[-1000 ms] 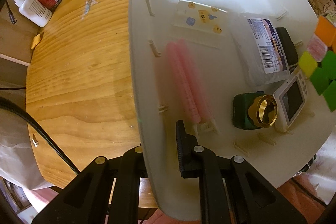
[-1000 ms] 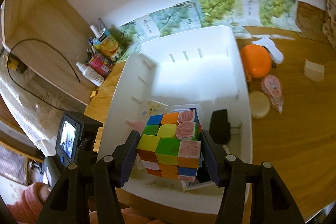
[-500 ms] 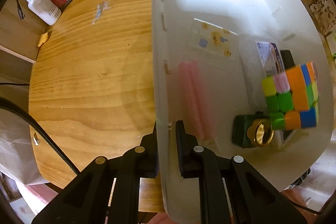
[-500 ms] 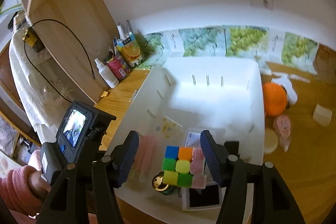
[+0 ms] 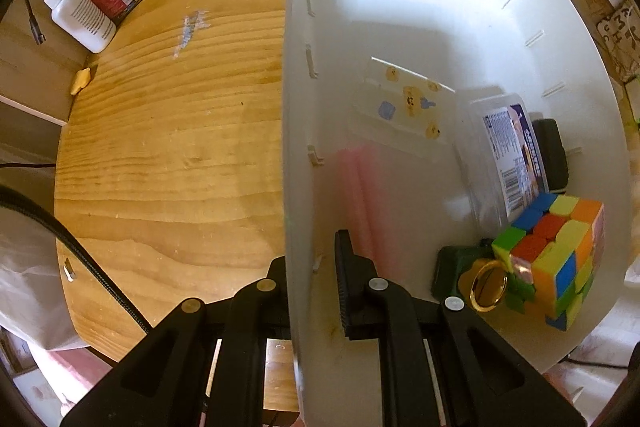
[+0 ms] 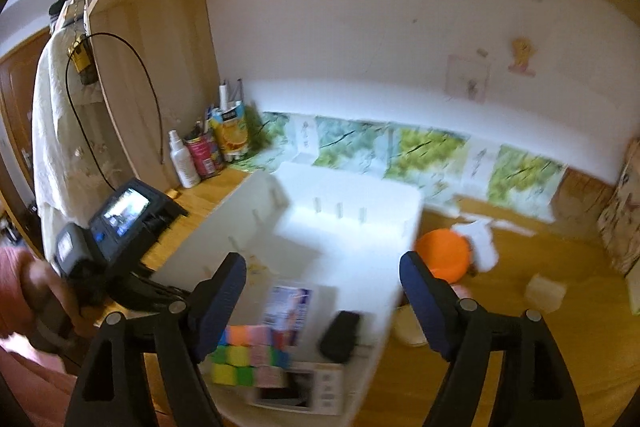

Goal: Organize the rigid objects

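Here, going from the left, the round wooden table [image 5: 168, 155] carries the white plastic storage bin [image 5: 400, 7], and the left claw [image 5: 312, 279] is clamped on the bin's near wall, one finger outside and one inside, holding it steady. Inside the bin, past a pale pink ribbed tube [image 5: 360, 195] and a clear sticker-marked sheet [image 5: 404, 103], the multicoloured puzzle cube [image 5: 556, 259] lies in the near right corner, leaning on a dark green bottle with a gold ring cap [image 5: 476, 279] and touching a clear lidded box with a printed label [image 5: 508, 155]. The cube looks light, stiff and smooth-faced, so it would likely slip unless taken squarely across two opposite flat faces; its layers may twist under an uneven squeeze. The right claw [image 6: 324, 287] hangs above and clear of the cube, its blue-padded jaws spreading apart with nothing between them; the cube sits below its left finger. An orange bowl-like thing [image 6: 442, 253] waits on the table right of the bin.
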Demonstrator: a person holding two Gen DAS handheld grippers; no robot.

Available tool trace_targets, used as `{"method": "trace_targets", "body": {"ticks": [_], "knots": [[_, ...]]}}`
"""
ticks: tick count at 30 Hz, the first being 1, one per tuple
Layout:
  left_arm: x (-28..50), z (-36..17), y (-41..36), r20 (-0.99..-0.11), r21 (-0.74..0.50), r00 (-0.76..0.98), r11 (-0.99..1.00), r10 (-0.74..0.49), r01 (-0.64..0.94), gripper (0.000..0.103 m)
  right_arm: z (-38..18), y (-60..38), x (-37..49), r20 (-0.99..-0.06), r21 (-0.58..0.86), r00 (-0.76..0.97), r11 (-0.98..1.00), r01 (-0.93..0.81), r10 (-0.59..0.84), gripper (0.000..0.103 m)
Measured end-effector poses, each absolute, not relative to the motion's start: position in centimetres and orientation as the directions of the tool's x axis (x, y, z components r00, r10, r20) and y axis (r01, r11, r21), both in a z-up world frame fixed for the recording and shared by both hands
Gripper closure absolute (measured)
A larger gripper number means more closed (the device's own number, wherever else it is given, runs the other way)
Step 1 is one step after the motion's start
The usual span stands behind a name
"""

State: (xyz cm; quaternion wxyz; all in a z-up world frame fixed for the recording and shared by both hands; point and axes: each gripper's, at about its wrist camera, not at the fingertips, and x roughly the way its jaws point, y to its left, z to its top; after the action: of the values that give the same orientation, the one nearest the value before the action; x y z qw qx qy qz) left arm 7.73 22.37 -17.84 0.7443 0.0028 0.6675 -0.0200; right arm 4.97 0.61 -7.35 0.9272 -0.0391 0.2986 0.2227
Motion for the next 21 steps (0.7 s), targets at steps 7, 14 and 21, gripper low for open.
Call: {"method": "trace_targets", "body": {"ticks": [7, 14, 21], "knots": [[8.2, -17.9, 22.7, -0.995, -0.008, 0.098, 1.000, -0.009, 0.006, 0.090, -7.4, -3.2, 5.2, -0.535, -0.025, 0.761, 0.894, -0.447, 0.366, 0.023], [8.4, -18.3, 23.0, -0.996, 0.008, 0.086, 0.998, 0.013, -0.061, 0.091, -8.5, -6.4, 6.0, -0.527, -0.037, 0.751, 0.873, -0.487, 0.397, 0.023], [8.2, -18.4, 22.9, -0.995, 0.041, 0.082, 0.994, 0.050, -0.101, 0.091, -10.1, -8.8, 7.3, -0.524, -0.054, 0.722, 0.828, -0.558, 0.452, 0.023]]}}
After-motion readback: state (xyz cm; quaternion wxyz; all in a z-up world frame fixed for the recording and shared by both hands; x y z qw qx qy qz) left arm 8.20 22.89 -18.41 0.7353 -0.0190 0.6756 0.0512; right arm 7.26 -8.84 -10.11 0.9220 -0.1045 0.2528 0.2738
